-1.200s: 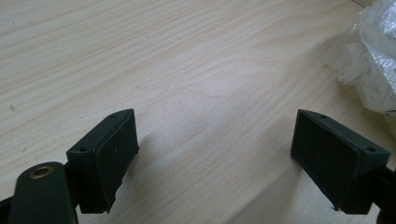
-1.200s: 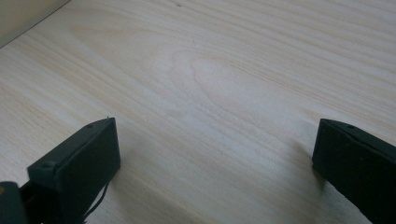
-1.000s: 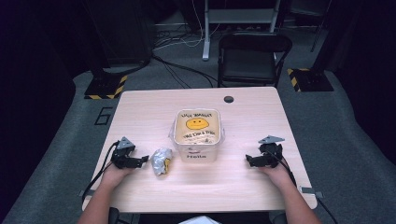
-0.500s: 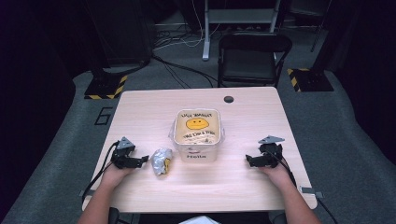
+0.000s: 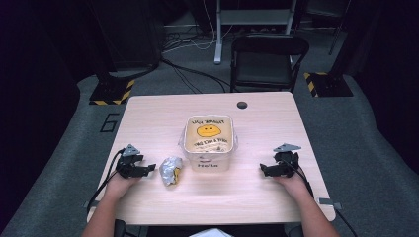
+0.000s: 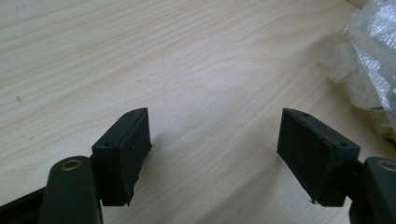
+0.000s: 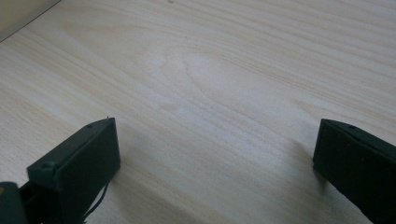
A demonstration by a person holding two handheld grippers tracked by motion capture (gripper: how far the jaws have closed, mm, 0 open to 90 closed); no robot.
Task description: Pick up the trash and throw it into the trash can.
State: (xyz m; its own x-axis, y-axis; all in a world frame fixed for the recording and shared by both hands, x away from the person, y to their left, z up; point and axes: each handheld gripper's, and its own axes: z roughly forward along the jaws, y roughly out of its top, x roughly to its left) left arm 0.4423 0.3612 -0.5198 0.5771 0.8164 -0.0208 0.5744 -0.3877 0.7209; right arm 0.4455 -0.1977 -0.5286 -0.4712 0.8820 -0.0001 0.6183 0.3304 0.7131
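Two grippers are rested on a pale wooden table (image 5: 148,118), one to each side of a clear plastic tub (image 5: 208,146) that stands between them. The left gripper (image 5: 148,169) is laid low with its jaws pointed at a crumpled wrapper (image 5: 171,170), which lies just ahead of the jaw tips and touches neither pad; the tub stands just beyond the wrapper. In the left gripper view the jaws are seen parted over bare wood, nothing between them, and they have just been closing from a wider gap. That narrowing, with the wrapper directly ahead, is judged to be a sizing of the gap for a small, soft bundle, so a grasp of the wrapper appears to be in preparation. In that same view the wrapper (image 6: 373,70) is caught ahead and to the right of the right-hand jaw.

The right gripper (image 5: 269,170) is parked well apart from the tub, jaws spread wide and empty over plain tabletop in the right gripper view, probably so that it is kept out of the way while the other hand works.

Much is left uncertain. What the wrapper contains cannot be made out, and its far part is cut off at the frame edge in the left gripper view. The printed sheet with a smiley face inside the tub cannot be read, nor can it be told whether a lid is fitted. The label on the tub's near wall is too blurred to be read with confidence.
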